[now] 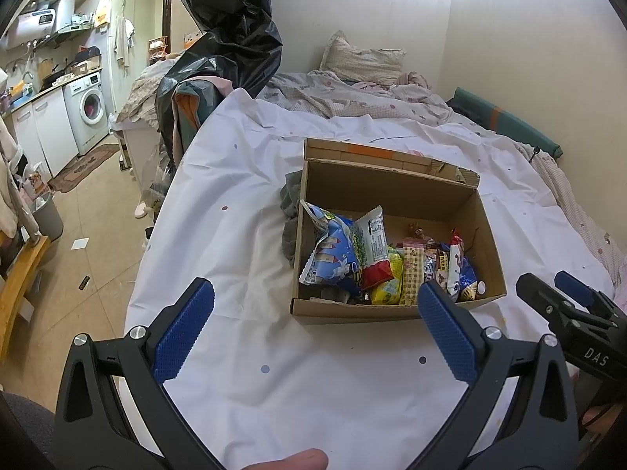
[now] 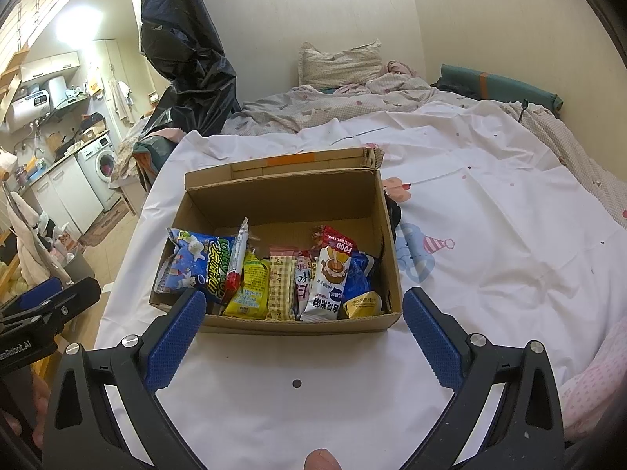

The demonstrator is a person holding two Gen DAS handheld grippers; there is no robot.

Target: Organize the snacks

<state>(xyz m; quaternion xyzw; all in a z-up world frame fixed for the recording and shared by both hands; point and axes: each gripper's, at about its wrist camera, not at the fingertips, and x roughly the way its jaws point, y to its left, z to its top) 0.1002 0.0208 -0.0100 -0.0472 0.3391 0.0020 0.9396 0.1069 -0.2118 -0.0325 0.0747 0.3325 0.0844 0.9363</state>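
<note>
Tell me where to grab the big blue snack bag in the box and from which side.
Grip the blue snack bag by its crimped top edge, coming from above. It leans against the left wall of the cardboard box, seal sticking up; the right gripper is open.

Open brown cardboard box (image 2: 290, 323) set on a white sheet, far flap folded back, snack packets packed upright along its near wall, large blue bag (image 2: 196, 264) at left, yellow packet (image 2: 250, 290), checked wafer pack (image 2: 281, 284), white rice-cake packet (image 2: 328, 284), blue pouch (image 2: 358, 274) at right, far half of the box floor left bare
</note>
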